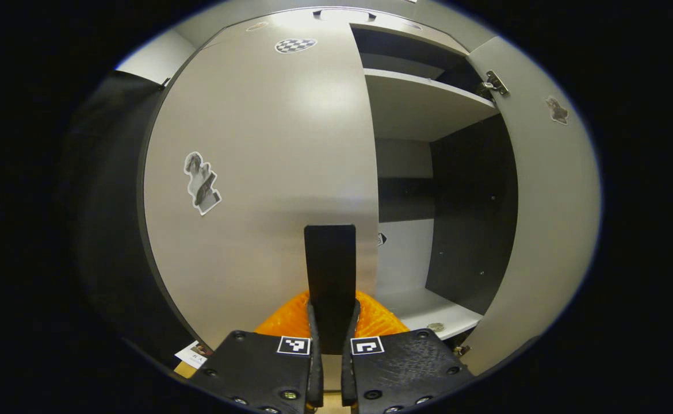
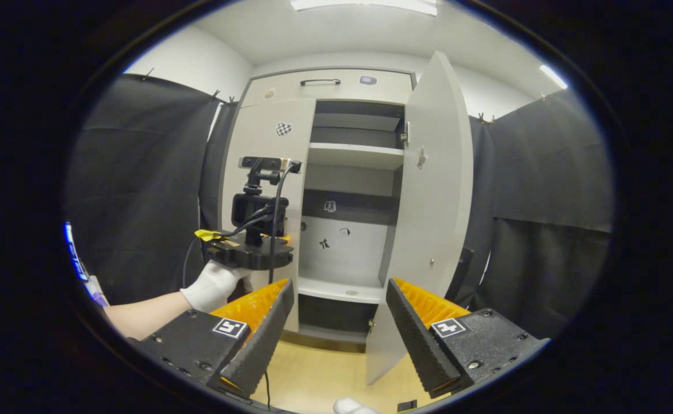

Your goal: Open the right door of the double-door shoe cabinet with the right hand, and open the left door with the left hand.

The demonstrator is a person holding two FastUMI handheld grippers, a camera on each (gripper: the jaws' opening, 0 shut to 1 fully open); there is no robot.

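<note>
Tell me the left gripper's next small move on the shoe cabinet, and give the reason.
Probably pull the left gripper back and outward to swing the left door open. Its fingers look clamped on that door's handle, the door sits closed, and the right door already stands wide open with the right gripper open and backed off.

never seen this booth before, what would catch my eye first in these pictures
In the right gripper view, the tall pale shoe cabinet stands at centre with its right door swung wide, baring the shelves. The left door is closed, and the left gripper is shut on its dark handle. The right gripper hangs open, back from the cabinet.
</note>
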